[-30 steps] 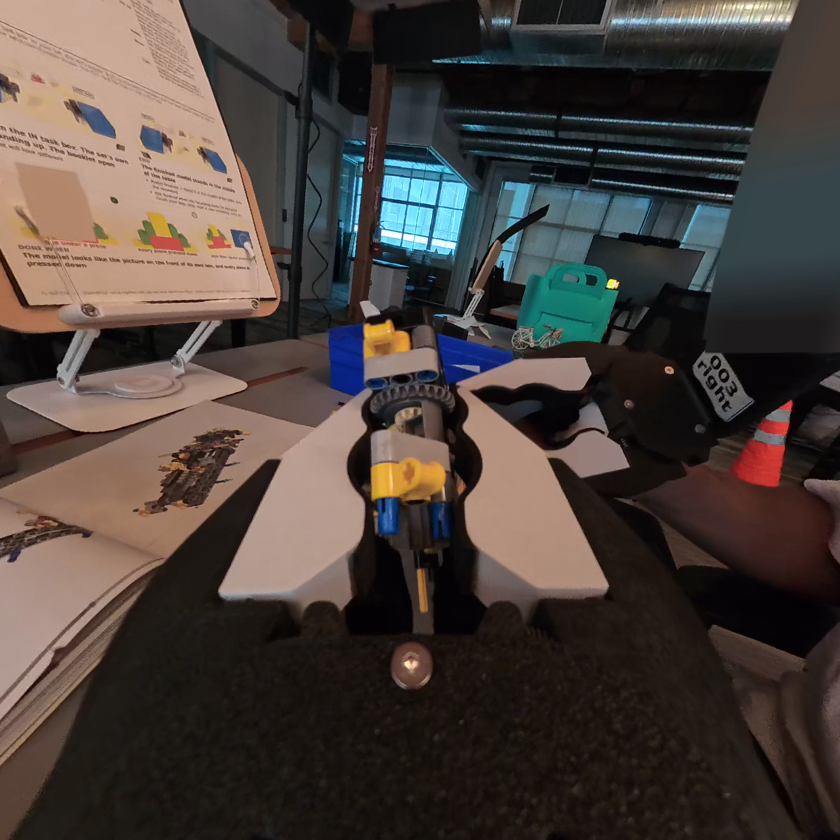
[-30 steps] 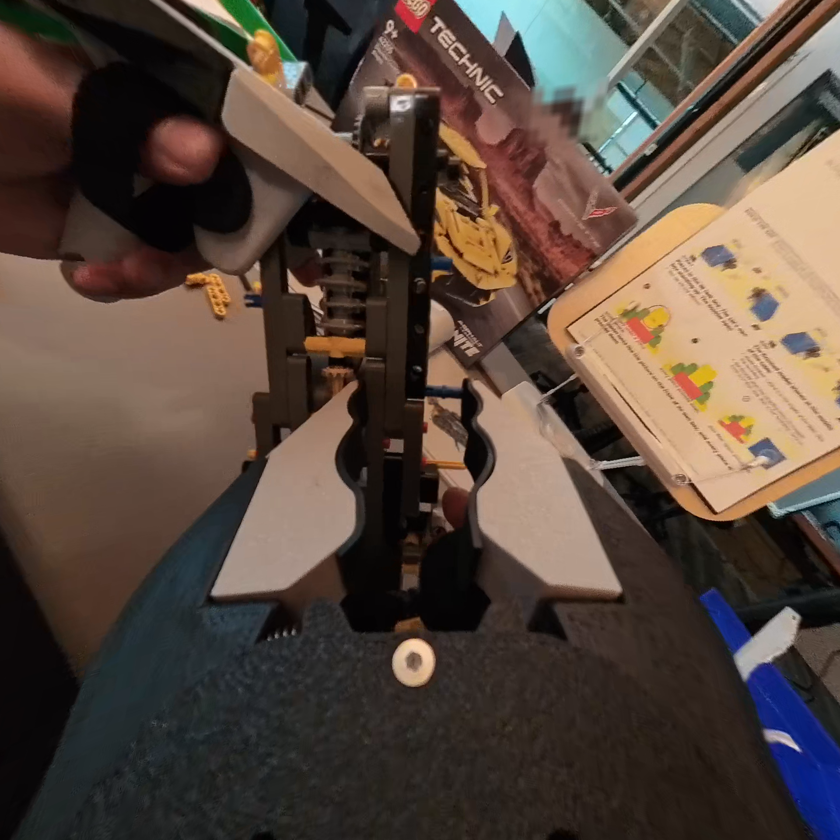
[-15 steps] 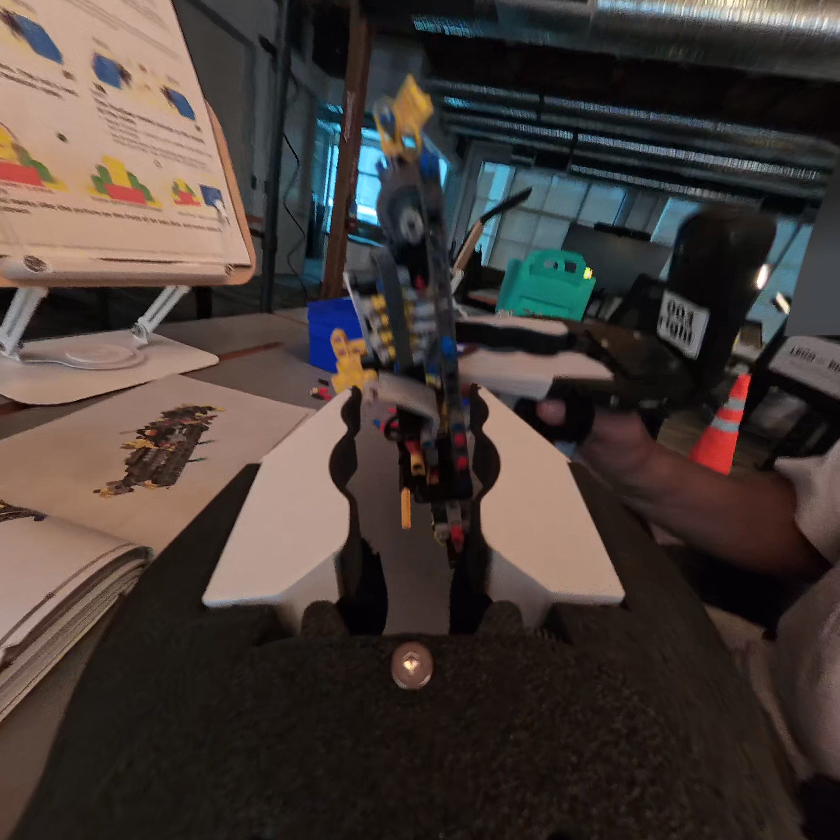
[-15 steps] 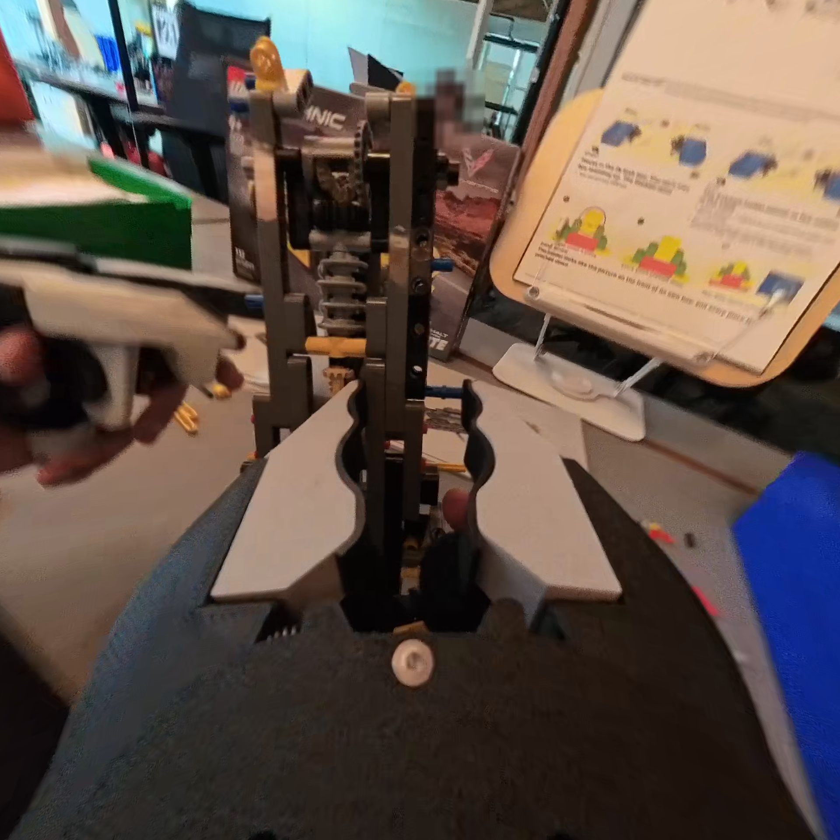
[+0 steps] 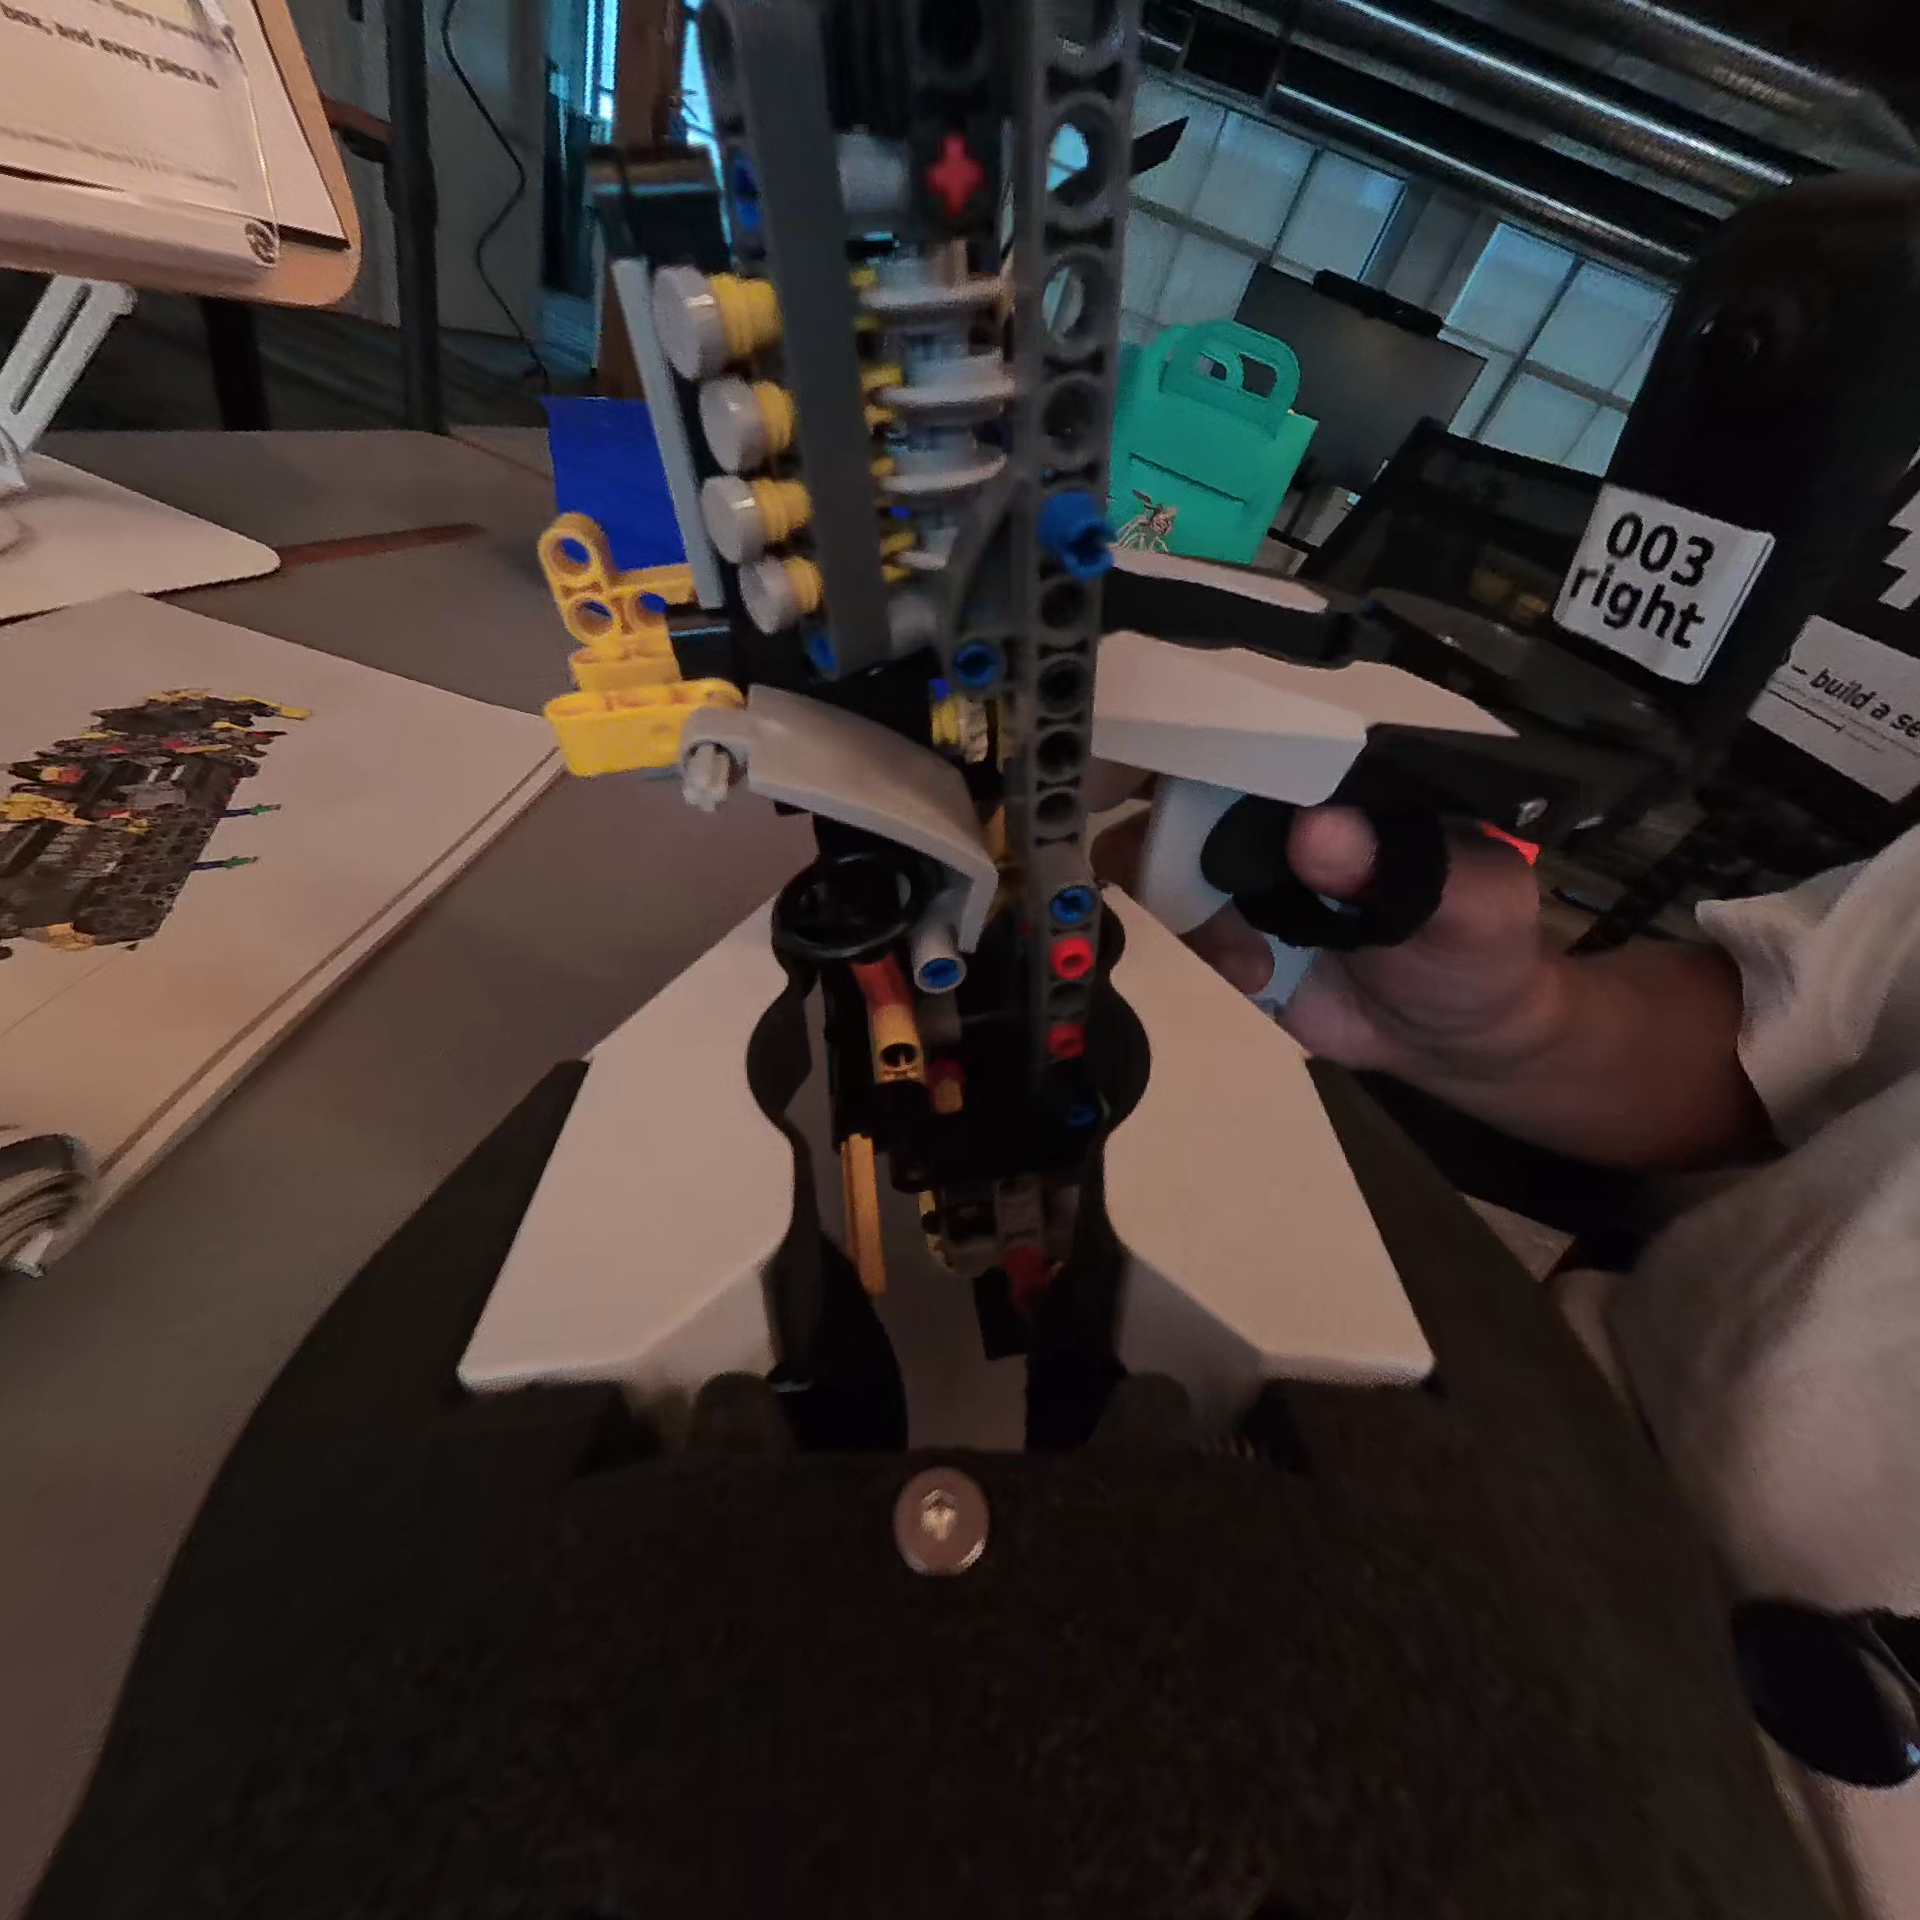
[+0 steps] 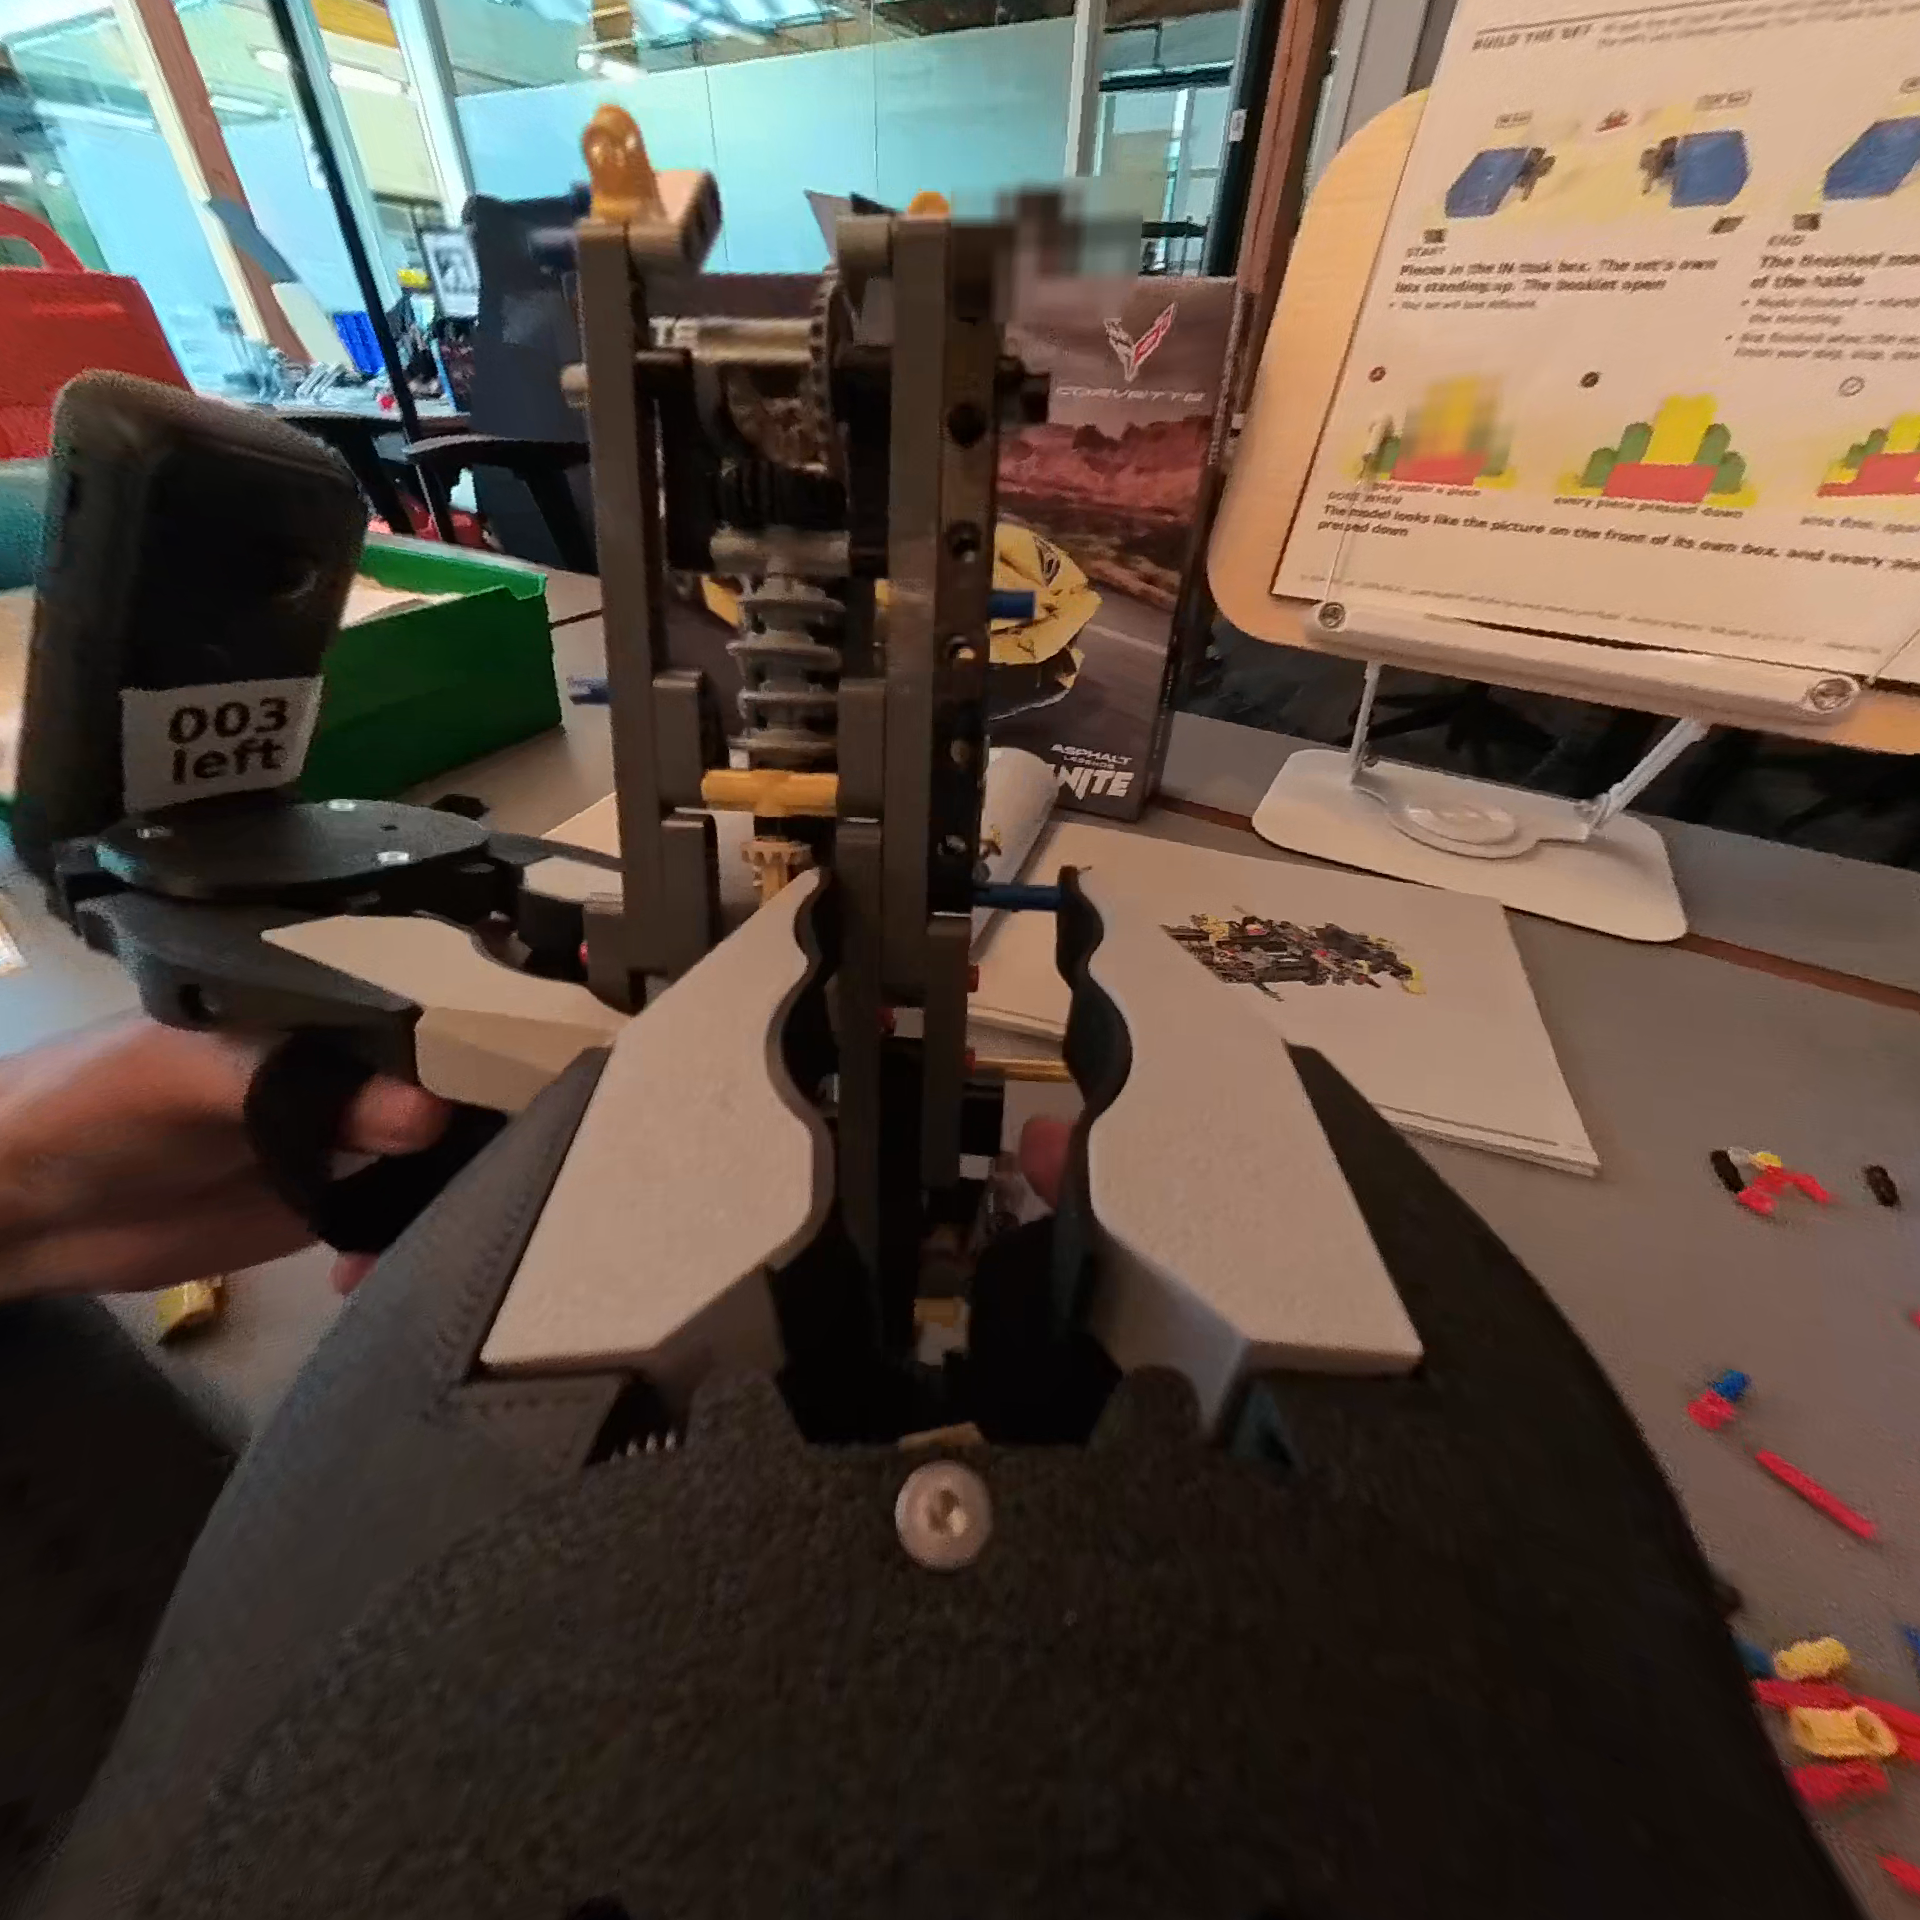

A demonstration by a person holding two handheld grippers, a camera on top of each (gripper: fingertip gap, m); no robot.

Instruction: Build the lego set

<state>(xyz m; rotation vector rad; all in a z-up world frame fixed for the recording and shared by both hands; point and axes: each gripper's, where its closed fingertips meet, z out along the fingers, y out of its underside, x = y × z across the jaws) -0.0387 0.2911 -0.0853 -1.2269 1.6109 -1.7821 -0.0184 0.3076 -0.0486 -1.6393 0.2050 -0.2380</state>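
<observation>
Grey lego frame (image 6: pixel 914 644) upright at 12 o'clock, right gripper (image 6: pixel 940 1049) clenched on its lower beam; left gripper (image 5: pixel 951 1049) straddles the base, grip unclear, likely steadying for the next piece.

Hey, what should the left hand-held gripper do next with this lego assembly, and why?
Probably close the left hand-held gripper gently on the lower end of the lego assembly. That end sits between its fingers, while the right hand-held gripper holds the assembly from the side.
</observation>
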